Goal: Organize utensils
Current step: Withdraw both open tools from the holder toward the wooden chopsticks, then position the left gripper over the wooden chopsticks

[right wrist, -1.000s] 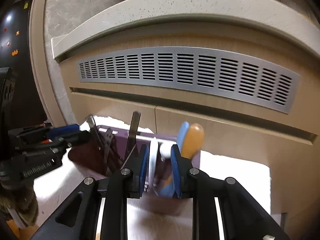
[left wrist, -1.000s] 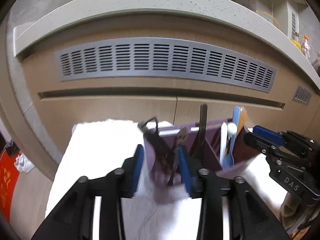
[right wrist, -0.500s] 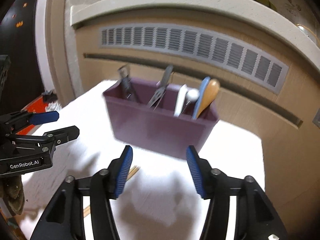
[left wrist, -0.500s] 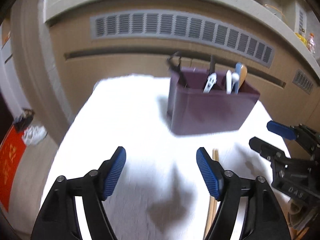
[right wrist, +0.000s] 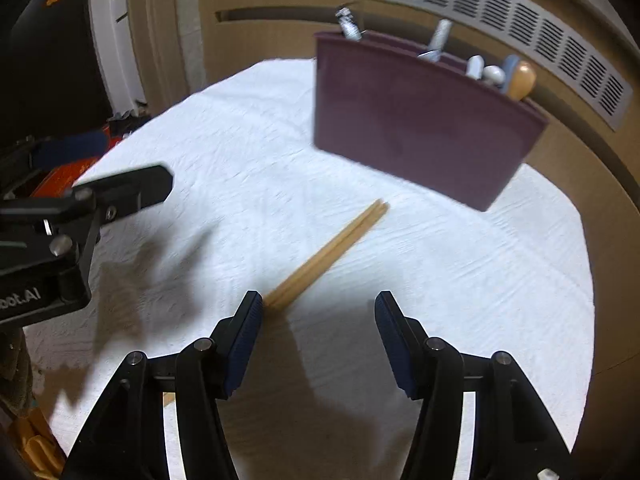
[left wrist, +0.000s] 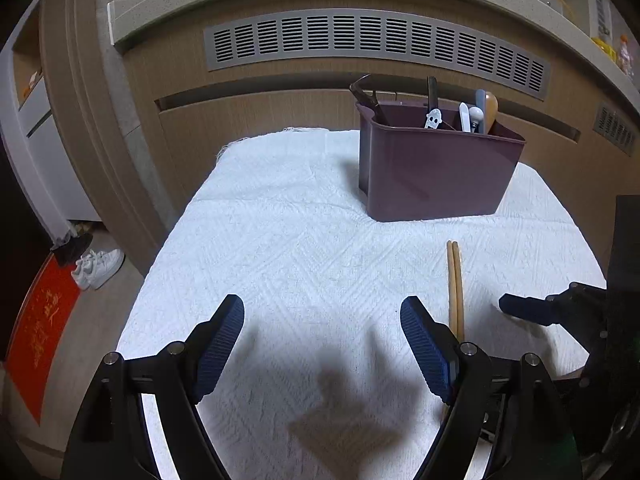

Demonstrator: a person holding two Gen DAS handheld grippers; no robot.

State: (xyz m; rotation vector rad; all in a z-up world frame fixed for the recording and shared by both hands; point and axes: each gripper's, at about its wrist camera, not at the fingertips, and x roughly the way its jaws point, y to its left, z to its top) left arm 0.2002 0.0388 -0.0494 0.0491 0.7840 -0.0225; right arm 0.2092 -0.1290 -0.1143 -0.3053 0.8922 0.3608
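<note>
A dark purple utensil holder (left wrist: 432, 172) (right wrist: 412, 120) stands at the far side of the white cloth (left wrist: 280, 220). Several utensils stand in it, among them a wooden handle (left wrist: 491, 108) (right wrist: 522, 78). A pair of wooden chopsticks (left wrist: 455, 280) (right wrist: 332, 244) lies loose on the cloth in front of it. My left gripper (left wrist: 320, 308) hovers over bare cloth, its jaws opening with nothing between them; the chopsticks run just right of its right finger. My right gripper (right wrist: 319, 304) is open and empty, and the chopsticks' near end passes under its left finger (right wrist: 244, 332).
A wooden cabinet front with a long grey vent grille (left wrist: 376, 36) rises right behind the table. The cloth's left edge drops to the floor, where white shoes (left wrist: 98, 268) and a red mat (left wrist: 40, 332) lie. The right gripper's finger (left wrist: 520, 308) reaches in at the left view's right side.
Both grippers have drawn back and down from the holder, and their jaws have spread apart. The holder now stands alone with the utensils in it, and the chopsticks have come into view.
</note>
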